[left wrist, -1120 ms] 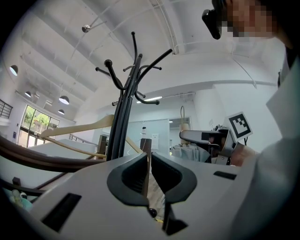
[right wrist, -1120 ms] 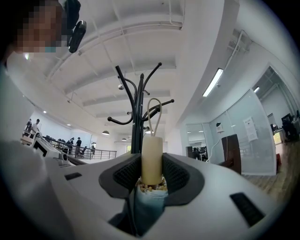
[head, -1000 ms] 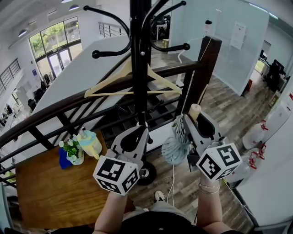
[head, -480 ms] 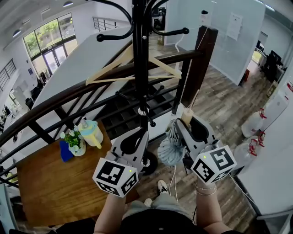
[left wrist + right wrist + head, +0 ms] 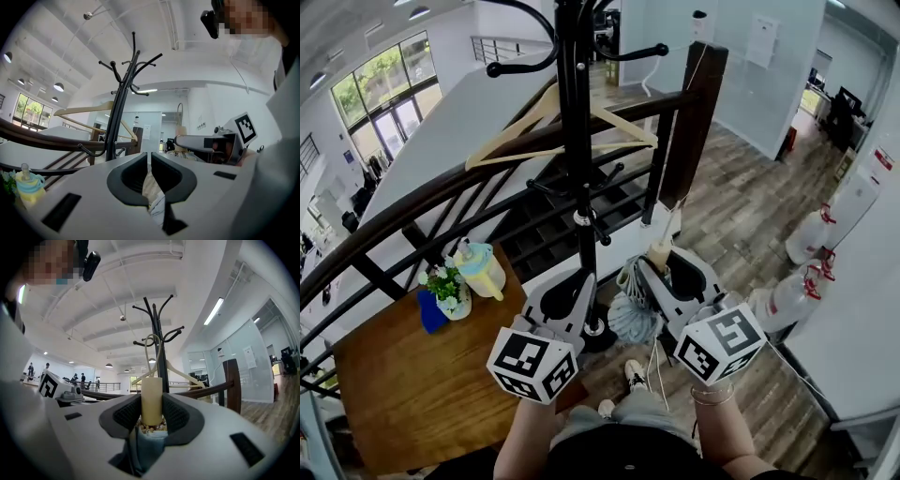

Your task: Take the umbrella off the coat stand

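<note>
The right gripper (image 5: 660,265) is clamped on the cream handle (image 5: 151,401) of the folded umbrella (image 5: 634,317), both pads pressed against it. The blue-grey canopy hangs bunched below the jaws, just right of the coat stand (image 5: 578,159) and apart from its pole. The left gripper (image 5: 584,281) is empty, with its jaws drawn together to a narrow slit close beside the pole. Ahead, the dark railing (image 5: 431,202) crosses behind the stand and meets a thick wooden post (image 5: 692,122) directly beyond the right gripper. That leaves little room forward. The wooden table (image 5: 403,394) carries a small plant (image 5: 443,286) and a bottle (image 5: 481,269), and its edge lies under the left gripper. Bare plank floor (image 5: 741,216) opens to the right. A wooden hanger (image 5: 511,145) hangs on the stand above both grippers. In the head view the stand's crown is cut off at the top edge. Its base is mostly covered by the left gripper and the canopy. The handle's cord loop (image 5: 152,341) overlaps the upper hooks in the right gripper view, so whether it touches one is unclear, though it seems free. Pale cloth shows through the left gripper's slit, too little to identify.
</note>
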`<state>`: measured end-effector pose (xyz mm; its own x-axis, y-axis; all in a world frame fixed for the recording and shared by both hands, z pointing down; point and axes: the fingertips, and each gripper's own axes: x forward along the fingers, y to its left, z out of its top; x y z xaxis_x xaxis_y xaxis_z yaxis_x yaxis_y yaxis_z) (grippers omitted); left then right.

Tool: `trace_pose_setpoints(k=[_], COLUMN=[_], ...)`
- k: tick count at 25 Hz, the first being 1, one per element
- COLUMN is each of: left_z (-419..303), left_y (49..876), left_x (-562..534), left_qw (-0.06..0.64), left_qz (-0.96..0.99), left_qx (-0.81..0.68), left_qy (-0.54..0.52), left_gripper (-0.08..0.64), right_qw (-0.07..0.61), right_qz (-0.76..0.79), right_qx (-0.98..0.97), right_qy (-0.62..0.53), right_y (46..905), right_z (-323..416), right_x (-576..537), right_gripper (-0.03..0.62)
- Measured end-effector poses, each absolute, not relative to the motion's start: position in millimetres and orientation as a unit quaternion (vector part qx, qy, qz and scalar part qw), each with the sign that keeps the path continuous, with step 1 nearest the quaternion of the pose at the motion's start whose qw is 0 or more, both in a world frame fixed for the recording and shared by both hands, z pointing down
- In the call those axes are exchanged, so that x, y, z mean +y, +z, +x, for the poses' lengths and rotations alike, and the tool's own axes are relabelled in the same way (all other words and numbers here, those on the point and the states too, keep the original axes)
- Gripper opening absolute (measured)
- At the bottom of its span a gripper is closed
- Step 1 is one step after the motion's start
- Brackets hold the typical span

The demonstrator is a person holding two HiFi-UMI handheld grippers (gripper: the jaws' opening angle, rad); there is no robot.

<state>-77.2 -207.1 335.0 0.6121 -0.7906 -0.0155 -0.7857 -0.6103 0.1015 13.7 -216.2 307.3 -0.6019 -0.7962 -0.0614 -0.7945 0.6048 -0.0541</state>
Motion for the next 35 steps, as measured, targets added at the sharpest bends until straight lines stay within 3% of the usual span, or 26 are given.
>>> trace_pose_setpoints(k=[35], left_z=[-79.0], left_y=[352.7], left_x=[-208.1], left_qw=[0.073], left_qz=[0.900], left_qx=[-0.430], left_qy=[-0.017], left_gripper=[0.026], right_qw=[0.025], right_qz=[-0.429], right_qx=[0.902], right_qy=[-0.033], right_y=[333.1], right_z=[-7.9], right_x=[-199.9], right_gripper=[0.158])
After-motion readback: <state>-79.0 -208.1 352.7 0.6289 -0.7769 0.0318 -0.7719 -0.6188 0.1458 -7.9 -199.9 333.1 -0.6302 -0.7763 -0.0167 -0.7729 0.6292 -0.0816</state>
